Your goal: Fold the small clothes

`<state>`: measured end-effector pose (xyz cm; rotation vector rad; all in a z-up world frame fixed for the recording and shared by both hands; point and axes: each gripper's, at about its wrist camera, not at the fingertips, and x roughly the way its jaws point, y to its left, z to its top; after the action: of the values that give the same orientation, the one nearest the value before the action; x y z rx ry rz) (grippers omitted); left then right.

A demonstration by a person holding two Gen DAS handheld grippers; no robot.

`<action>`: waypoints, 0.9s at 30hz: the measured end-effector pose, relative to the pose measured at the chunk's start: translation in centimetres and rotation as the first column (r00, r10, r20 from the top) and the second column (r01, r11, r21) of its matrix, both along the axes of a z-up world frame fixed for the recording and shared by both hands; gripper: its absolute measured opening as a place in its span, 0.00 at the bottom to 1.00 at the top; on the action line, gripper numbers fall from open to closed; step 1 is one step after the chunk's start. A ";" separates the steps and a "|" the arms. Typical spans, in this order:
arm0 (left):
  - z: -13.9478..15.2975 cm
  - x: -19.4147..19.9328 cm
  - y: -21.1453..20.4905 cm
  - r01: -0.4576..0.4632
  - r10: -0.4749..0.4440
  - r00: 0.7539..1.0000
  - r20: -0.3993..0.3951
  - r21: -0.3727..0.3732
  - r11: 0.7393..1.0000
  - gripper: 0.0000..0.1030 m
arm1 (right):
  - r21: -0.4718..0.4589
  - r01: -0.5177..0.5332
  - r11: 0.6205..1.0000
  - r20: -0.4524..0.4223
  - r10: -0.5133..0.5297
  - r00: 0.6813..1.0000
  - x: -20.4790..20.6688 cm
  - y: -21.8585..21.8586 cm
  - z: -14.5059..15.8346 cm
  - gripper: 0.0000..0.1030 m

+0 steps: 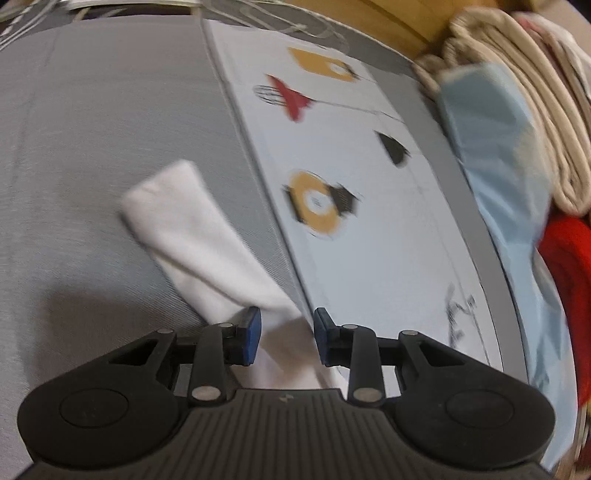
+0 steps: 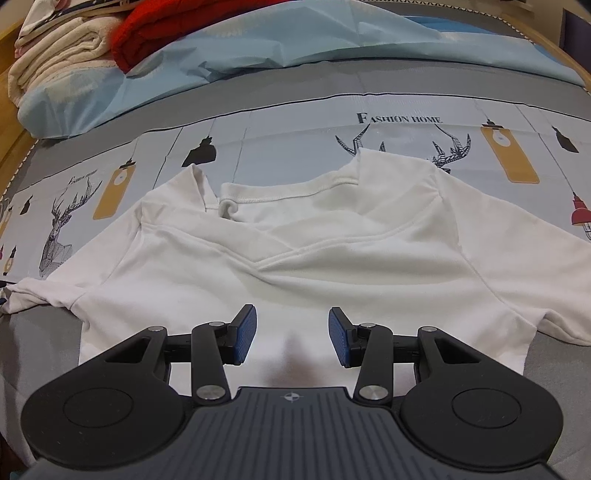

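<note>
A small white shirt (image 2: 295,251) lies spread on the bed, neck opening away from me and both sleeves out to the sides. In the left wrist view one white sleeve (image 1: 192,236) stretches across the grey sheet (image 1: 92,129), and its near end runs under my left gripper (image 1: 287,314). That gripper stands open, its blue pads apart on either side of the cloth and not pinching it. My right gripper (image 2: 291,314) is open just above the shirt's lower body, with nothing between its fingers.
A printed band (image 2: 406,125) of lamps and deer crosses the sheet behind the shirt. A light blue quilt (image 2: 221,48), a red cloth (image 2: 177,22) and folded beige blankets (image 2: 55,55) are piled at the back. A wooden bed frame (image 1: 388,18) edges the mattress.
</note>
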<state>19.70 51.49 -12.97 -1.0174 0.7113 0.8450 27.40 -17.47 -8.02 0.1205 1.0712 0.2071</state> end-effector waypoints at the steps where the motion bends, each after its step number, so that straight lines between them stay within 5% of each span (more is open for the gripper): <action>1: -0.1 -0.4 0.4 -0.019 0.019 1.000 0.009 -0.004 1.000 0.32 | -0.001 -0.004 1.000 0.000 0.004 1.000 0.0 0.1 0.0 0.44; 4: -0.2 -1.1 1.4 -0.047 0.047 0.999 0.016 -0.004 0.999 0.28 | -0.005 -0.011 1.000 -0.002 0.011 1.000 0.1 0.4 -0.2 0.44; 8: -0.2 -1.3 1.8 -0.041 0.041 0.999 -0.001 0.021 0.999 0.03 | -0.012 -0.016 1.000 -0.007 0.016 1.000 0.3 0.9 -0.4 0.44; 11: 0.7 -0.9 1.4 -0.007 0.005 1.000 0.023 0.070 0.997 0.02 | -0.013 -0.020 1.000 -0.004 0.020 1.000 0.3 1.0 -0.4 0.44; 14: 3.4 -1.1 0.8 0.016 -0.040 0.984 0.171 0.140 0.990 0.02 | -0.013 -0.017 1.000 -0.003 0.017 1.000 0.3 1.1 -0.4 0.44; 17: 6.9 -2.5 -0.1 0.011 -0.098 0.928 0.359 0.235 0.972 0.02 | -0.012 -0.019 1.000 -0.002 0.019 1.000 0.3 1.3 -0.4 0.44; 19: 8.1 -3.8 -0.4 -0.019 -0.098 0.905 0.415 0.270 0.963 0.00 | -0.011 -0.019 1.000 0.000 0.019 1.000 0.3 1.3 -0.3 0.44; 21: 8.2 -5.5 -0.2 -0.077 -0.042 0.912 0.408 0.271 0.959 0.00 | -0.005 -0.019 1.000 0.004 0.019 1.000 0.3 1.3 -0.1 0.44; 24: 5.9 -7.5 0.9 -0.150 0.100 0.952 0.289 0.157 0.976 0.00 | 0.002 -0.021 1.000 0.014 0.021 1.000 0.1 1.3 0.4 0.44; 27: 4.0 -7.9 1.3 -0.125 0.103 0.966 0.237 0.079 0.989 0.01 | 0.004 -0.018 1.000 0.019 0.018 1.000 0.0 1.2 0.6 0.44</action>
<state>11.84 52.78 -8.93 -1.0597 0.4136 0.8347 27.44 -16.26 -7.41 0.1128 1.0530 0.2262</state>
